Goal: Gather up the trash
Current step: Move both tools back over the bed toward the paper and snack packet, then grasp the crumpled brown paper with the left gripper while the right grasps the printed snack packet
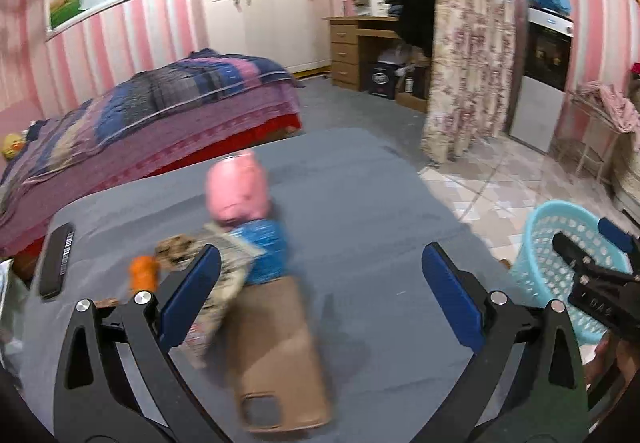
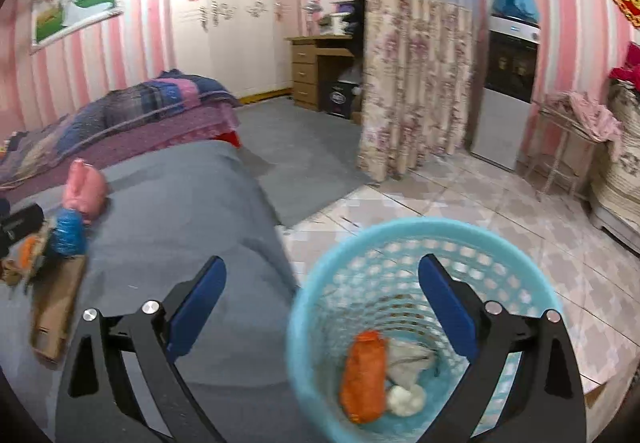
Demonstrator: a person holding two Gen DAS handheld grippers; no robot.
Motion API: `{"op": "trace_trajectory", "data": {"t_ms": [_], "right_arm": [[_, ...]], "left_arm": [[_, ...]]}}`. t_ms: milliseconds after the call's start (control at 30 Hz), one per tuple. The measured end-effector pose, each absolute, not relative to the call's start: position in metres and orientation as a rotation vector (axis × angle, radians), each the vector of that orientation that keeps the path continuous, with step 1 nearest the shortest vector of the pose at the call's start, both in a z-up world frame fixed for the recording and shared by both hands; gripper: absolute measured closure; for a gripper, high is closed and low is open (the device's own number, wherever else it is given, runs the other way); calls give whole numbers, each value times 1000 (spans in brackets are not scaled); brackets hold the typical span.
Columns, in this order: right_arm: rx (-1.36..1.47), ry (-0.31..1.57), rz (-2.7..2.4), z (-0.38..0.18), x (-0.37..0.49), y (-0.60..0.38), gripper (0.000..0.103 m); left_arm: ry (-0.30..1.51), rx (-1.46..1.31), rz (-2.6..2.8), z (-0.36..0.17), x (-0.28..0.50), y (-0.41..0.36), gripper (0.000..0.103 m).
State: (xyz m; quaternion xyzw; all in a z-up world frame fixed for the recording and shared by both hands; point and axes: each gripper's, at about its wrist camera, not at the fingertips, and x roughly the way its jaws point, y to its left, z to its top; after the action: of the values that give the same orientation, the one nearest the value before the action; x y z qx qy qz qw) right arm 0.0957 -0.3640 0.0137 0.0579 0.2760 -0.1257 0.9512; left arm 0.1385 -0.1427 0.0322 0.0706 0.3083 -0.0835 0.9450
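Observation:
A light-blue mesh waste basket (image 2: 404, 239) stands on the tiled floor beside the grey table; an orange packet (image 2: 364, 375) and white crumpled paper (image 2: 404, 397) lie in it. My right gripper (image 2: 320, 311) is open and empty above the basket's rim. My left gripper (image 1: 320, 291) is open and empty over the grey table (image 1: 360, 203). Ahead of it lie a blue wrapper (image 1: 264, 251), a pink bag (image 1: 236, 187), a crumpled patterned wrapper (image 1: 224, 275), a small orange item (image 1: 142, 275) and a brown phone case (image 1: 276, 355). The basket also shows at right in the left wrist view (image 1: 560, 251).
A black remote (image 1: 56, 259) lies at the table's left. A bed with a striped quilt (image 1: 160, 103) stands behind the table. A floral curtain (image 1: 468, 63), wooden desk (image 1: 352, 47) and white wardrobe (image 1: 260, 3) are further back. My right gripper shows at the left wrist view's right edge (image 1: 592, 267).

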Motion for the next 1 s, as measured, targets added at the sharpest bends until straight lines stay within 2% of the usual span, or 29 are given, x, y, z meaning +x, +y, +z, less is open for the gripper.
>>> {"op": "trace_trajectory", "data": {"t_ms": [367, 567, 700, 900, 967, 1000], "right_arm": [[32, 592, -162, 12, 115, -280, 8], [-15, 625, -160, 1, 126, -248, 8], [15, 639, -157, -2, 131, -237, 8], [8, 640, -159, -2, 135, -222, 8], [9, 643, -153, -2, 135, -217, 8], [8, 645, -148, -2, 136, -214, 8]], "left_arm": [[658, 70, -44, 19, 146, -24, 6], [715, 88, 11, -3, 156, 32, 6], [771, -20, 16, -23, 168, 71, 6], [823, -12, -12, -43, 175, 81, 7], [833, 22, -14, -50, 178, 76, 16], [837, 28, -11, -52, 179, 75, 25]]}}
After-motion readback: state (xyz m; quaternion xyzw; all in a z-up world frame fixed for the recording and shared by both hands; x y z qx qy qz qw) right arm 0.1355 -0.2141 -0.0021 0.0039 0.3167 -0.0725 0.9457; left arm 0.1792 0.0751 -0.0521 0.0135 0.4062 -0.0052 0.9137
